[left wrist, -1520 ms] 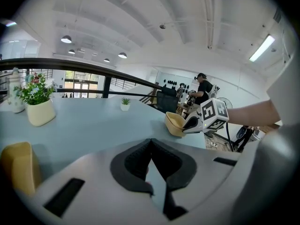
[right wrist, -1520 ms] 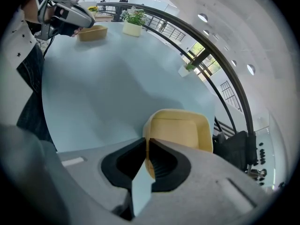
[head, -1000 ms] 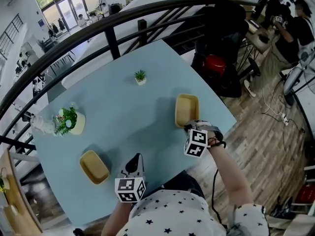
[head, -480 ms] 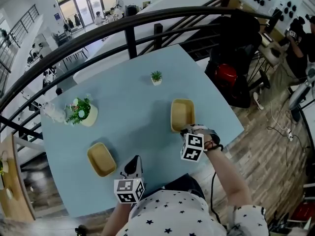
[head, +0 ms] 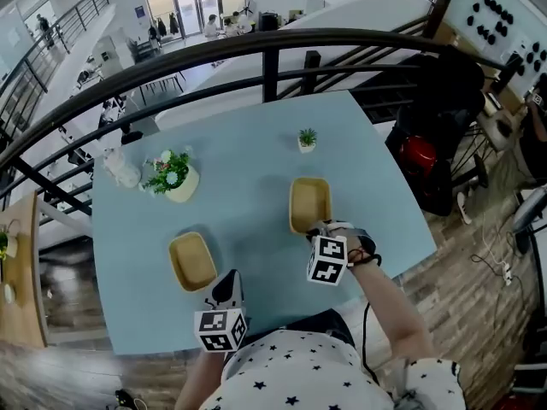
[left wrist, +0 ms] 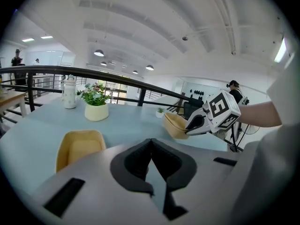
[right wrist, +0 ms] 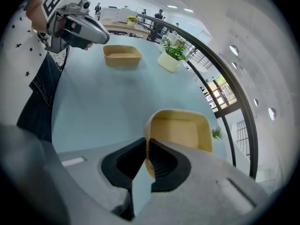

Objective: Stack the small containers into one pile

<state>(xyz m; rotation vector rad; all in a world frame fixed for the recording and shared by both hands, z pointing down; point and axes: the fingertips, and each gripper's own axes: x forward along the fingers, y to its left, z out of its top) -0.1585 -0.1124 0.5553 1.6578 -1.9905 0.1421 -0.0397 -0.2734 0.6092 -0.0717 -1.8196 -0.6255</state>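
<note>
Right gripper view: gripped container pinched by one wall in the right tongs.

Sitting at or just above the tabletop, well apart from the flower pot; hard to tell whether lifted yet. Free container lying near the flower pot, on the person's side of it. Held by a single thin wall, so liable to tilt or slip out once carried; brought over askew, could catch rim on rim and shove the free container along instead of nesting. Right tongs closed down to the thickness of that wall, one jaw inside, one outside. Left tongs shut tip to tip on nothing, just beside the free container, on its side away from the flower pot.
</note>
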